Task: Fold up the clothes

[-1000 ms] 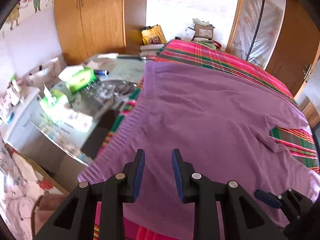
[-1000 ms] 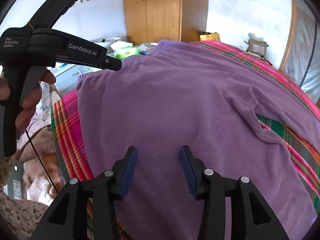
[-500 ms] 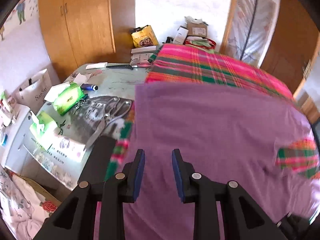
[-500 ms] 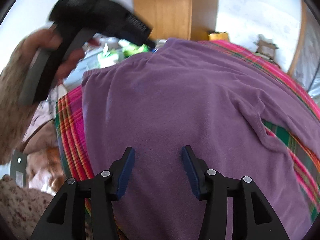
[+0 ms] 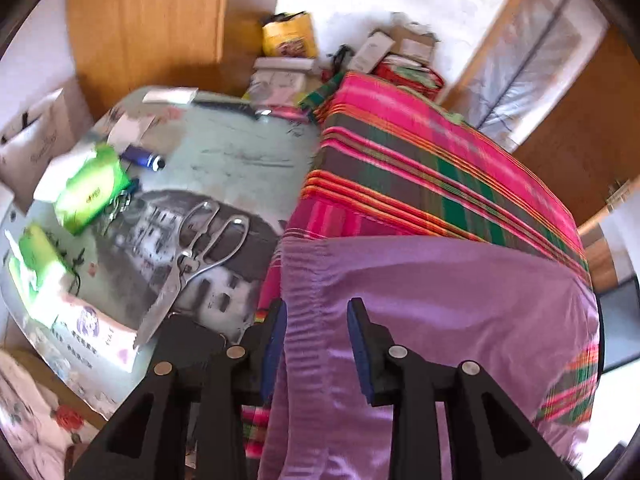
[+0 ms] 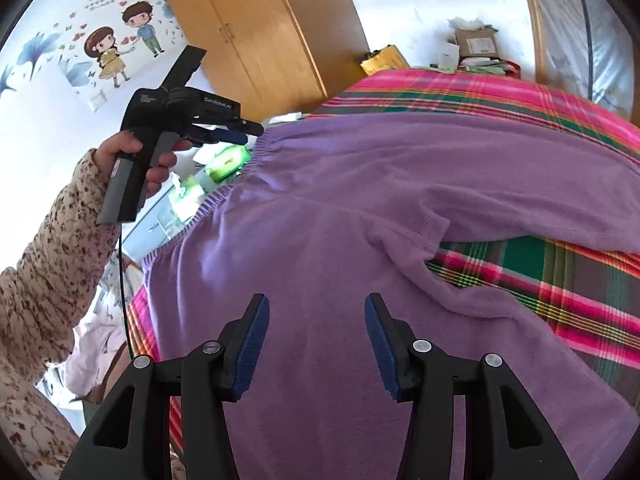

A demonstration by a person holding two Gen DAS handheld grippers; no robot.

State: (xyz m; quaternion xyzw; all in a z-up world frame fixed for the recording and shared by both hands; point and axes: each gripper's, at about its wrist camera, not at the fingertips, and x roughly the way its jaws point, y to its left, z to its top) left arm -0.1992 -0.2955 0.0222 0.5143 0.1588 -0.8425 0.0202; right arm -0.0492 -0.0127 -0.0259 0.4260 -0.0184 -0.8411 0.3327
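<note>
Trouble is risked at the ribbed hem of the purple sweater (image 6: 360, 208), spread flat on the plaid bedspread (image 6: 560, 280): with the left gripper (image 5: 316, 320) still opening over its left corner and the right gripper (image 6: 316, 320) held apart and empty, bedspread may be pinched too.

The left gripper (image 5: 316, 322) hangs over the ribbed hem corner of a purple sweater (image 5: 432, 300) spread on a plaid blanket (image 5: 420, 160), its jaws opening, with cloth showing in the gap between them and the pads not pressing on it. Beside the blanket, to the left, a glass table (image 5: 232, 152) carries scissors (image 5: 196, 256), green tissue packs (image 5: 88, 192), a blue lighter (image 5: 142, 158) and a tissue box (image 5: 92, 332). Behind the table stands a wardrobe (image 5: 148, 20), with boxes (image 5: 400, 48) and a yellow bag (image 5: 288, 36) piled by the white wall.
</note>
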